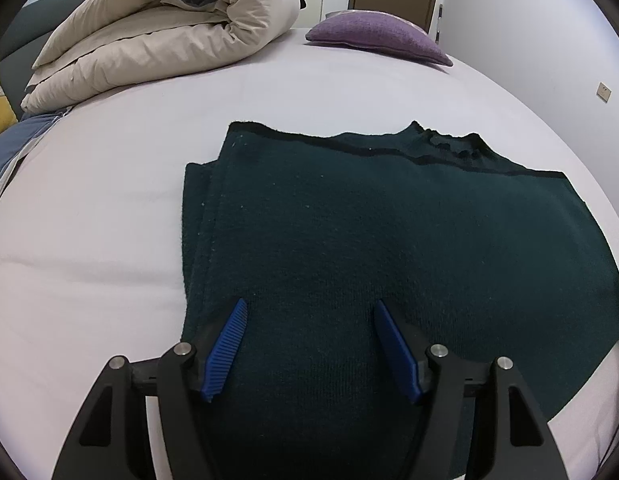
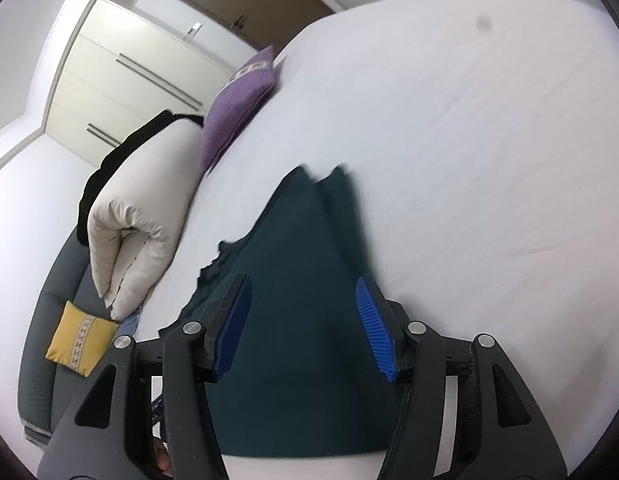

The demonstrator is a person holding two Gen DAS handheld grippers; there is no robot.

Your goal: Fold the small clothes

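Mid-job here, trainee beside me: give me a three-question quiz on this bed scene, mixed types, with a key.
1. True or false: the left gripper is clamped on the dark green garment.
2. Multiple choice: what lies at the far corner of the bed sheet in the left wrist view? A) purple cushion B) laptop C) shoe
3. Fill in: the rolled beige duvet lies ____ the garment, not on it.

Key:
1. False. Its jaws stand open above the cloth, and so do those of the right gripper.
2. A
3. Apart from; bare sheet shows between them.
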